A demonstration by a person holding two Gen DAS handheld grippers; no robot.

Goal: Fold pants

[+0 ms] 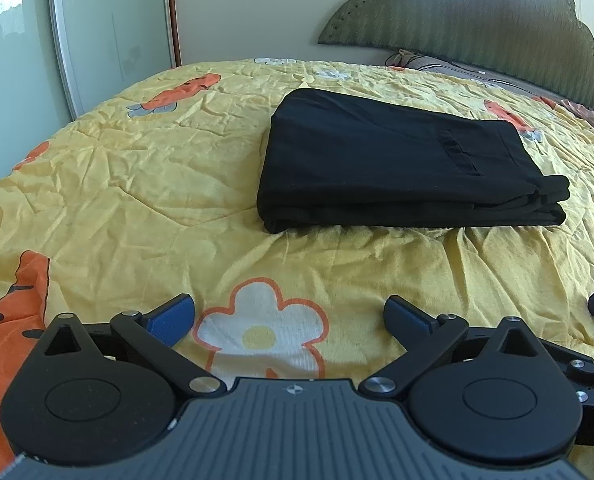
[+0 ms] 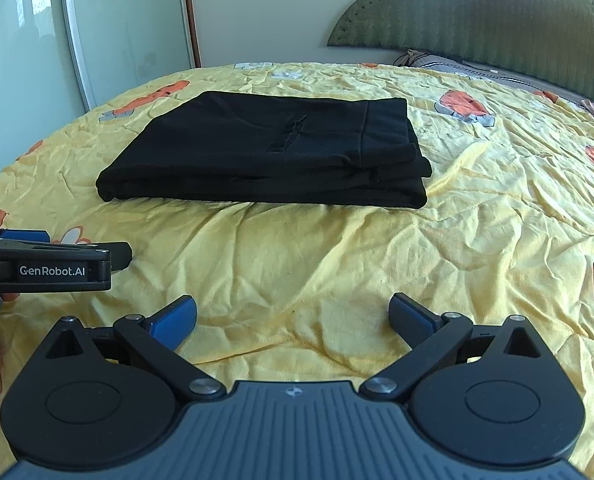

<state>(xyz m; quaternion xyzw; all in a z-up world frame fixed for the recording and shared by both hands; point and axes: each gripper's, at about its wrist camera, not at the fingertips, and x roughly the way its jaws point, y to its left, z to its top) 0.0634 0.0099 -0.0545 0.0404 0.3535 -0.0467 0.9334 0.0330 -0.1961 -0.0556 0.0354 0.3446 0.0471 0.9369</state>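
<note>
The left gripper [image 1: 289, 312] and right gripper [image 2: 293, 314] both hang released, jaws spread wide, holding nothing above the yellow quilt [image 2: 337, 264]. The black pants [image 2: 269, 152] lie at twelve o'clock, well apart, stacked in neat layers; the folding looks finished, hence the idle tongs.

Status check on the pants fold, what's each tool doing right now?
Left tool open, empty. Right tool open, empty. Black pants folded flat on the yellow quilt, untouched. Nothing between tools and pants.
</note>
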